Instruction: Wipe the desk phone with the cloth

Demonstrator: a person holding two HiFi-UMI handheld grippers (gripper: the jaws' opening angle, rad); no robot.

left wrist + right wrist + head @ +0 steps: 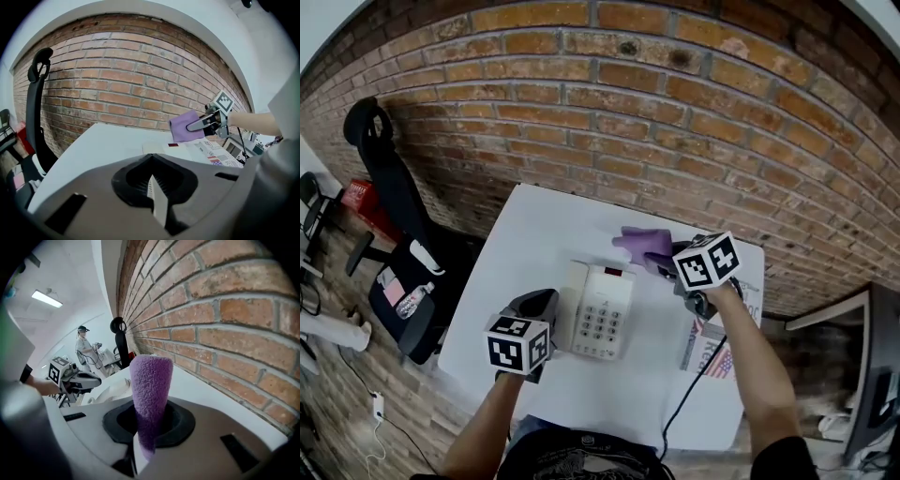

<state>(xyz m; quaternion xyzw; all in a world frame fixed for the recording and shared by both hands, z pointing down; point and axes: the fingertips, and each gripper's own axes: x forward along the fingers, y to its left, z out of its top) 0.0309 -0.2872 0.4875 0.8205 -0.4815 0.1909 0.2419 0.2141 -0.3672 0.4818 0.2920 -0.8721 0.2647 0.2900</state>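
**Cloth pinched in right tongs, clear of the phone**

Right tongs [663, 262] are clamped on a purple cloth [151, 390]. The cloth stands up from between the jaws as a fuzzy folded strip and sticks out past their tips. In the left gripper view it hangs in the air, touching neither the desk phone nor the tabletop.

Left tongs [546, 300] are pressed together with nothing between them. They sit low over the white tabletop [534, 230].

The desk phone [600, 309], off-white with a grey keypad and a small red display, lies flat between the two tongs. Its handset side is just to the right of the left tongs; whether they touch cannot be told. The phone's far right corner is near the cloth, to the left of the right tongs.

A printed leaflet with a flag design [710, 354] lies on the tabletop under and behind the right tongs, and a black cable [694, 389] trails back from them along the person's arm.

A brick wall [675, 103] runs beyond both tongs. A black office chair [389, 178] stands well off to the left of the left tongs.
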